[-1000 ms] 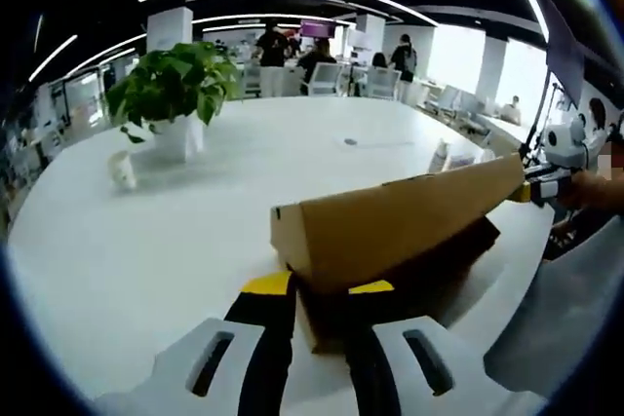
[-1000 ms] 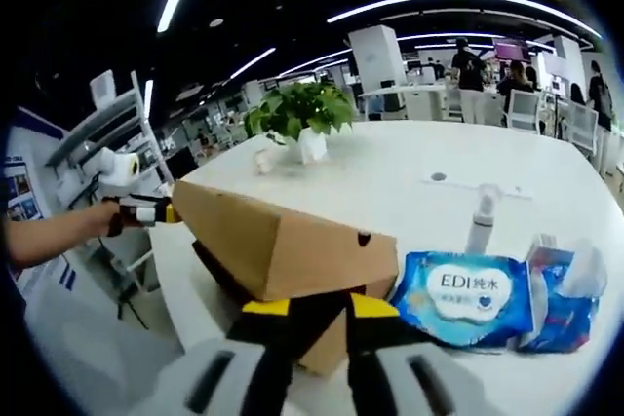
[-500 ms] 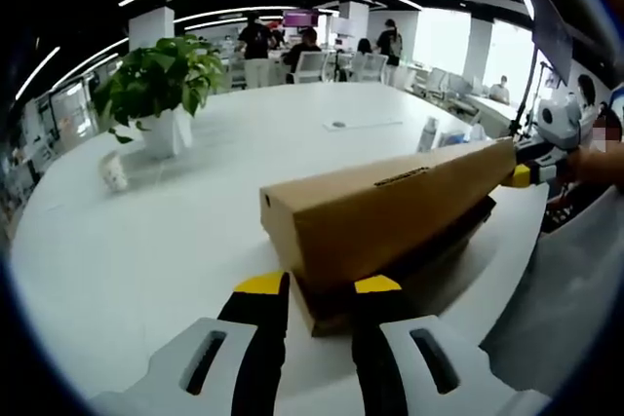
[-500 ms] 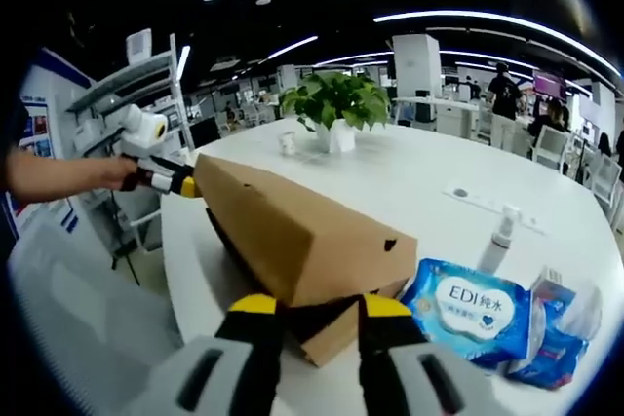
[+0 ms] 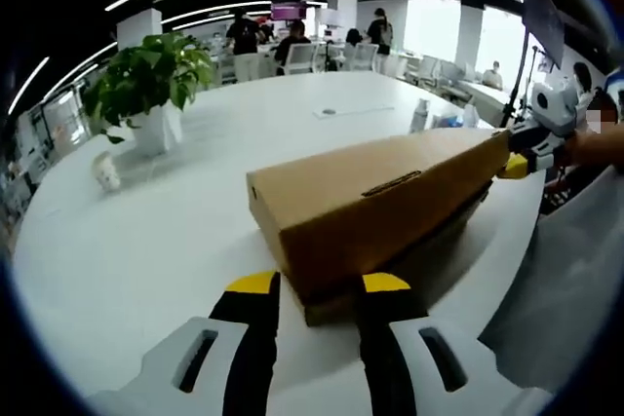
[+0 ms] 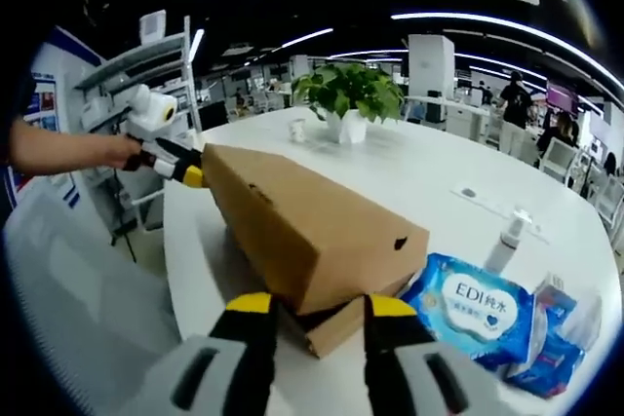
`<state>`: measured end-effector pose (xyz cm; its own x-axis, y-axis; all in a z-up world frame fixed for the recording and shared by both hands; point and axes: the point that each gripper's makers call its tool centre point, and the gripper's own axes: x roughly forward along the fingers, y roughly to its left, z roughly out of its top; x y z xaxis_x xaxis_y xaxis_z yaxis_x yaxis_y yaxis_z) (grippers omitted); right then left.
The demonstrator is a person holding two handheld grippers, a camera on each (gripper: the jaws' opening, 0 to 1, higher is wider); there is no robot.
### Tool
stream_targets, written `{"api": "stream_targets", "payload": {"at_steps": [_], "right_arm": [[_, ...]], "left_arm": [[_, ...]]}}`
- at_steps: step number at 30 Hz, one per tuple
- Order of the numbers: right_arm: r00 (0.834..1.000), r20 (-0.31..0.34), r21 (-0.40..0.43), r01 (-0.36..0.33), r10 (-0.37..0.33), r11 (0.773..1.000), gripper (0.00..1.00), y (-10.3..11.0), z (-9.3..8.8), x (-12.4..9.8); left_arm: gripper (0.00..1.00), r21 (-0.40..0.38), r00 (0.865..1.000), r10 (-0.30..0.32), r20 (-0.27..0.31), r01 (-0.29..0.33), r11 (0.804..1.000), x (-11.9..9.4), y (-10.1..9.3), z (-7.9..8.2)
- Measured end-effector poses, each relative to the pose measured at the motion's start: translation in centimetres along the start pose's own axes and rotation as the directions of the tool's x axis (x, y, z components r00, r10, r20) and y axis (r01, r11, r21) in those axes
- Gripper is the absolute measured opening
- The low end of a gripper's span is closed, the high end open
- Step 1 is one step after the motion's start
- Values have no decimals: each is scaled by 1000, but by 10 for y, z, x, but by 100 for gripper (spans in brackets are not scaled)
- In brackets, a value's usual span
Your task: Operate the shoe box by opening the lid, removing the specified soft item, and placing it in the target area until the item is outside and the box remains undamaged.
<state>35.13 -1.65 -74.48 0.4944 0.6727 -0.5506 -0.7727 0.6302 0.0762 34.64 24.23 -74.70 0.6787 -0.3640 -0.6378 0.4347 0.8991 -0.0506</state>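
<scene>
Both tools, left tool and right tool, stood open astride the box's lid ends, gripping nothing; uneven lifting could tear it.

We cannot see inside the shoe box, since its lid hangs low over the base and leaves just a dark gap, so whatever soft item it holds stays hidden. Whether the jaws of the left gripper and the right gripper actually pinch the lid's ends we cannot tell. The wipes pack covers most of another packet behind it.
</scene>
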Motion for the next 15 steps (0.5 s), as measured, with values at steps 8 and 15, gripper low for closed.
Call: {"api": "stream_targets", "payload": {"at_steps": [8,15], "right_arm": [[1000,-19,-39,-5,5,999,34,4,-6,3],[999,-41,-59,-7,4,998,34,6,-14,6]], "left_arm": [[34,12,1000,-10,-13,10,1000,3,-7,-6],[34,5,1000,-13,-26,13,1000,7,-8,-17]]}}
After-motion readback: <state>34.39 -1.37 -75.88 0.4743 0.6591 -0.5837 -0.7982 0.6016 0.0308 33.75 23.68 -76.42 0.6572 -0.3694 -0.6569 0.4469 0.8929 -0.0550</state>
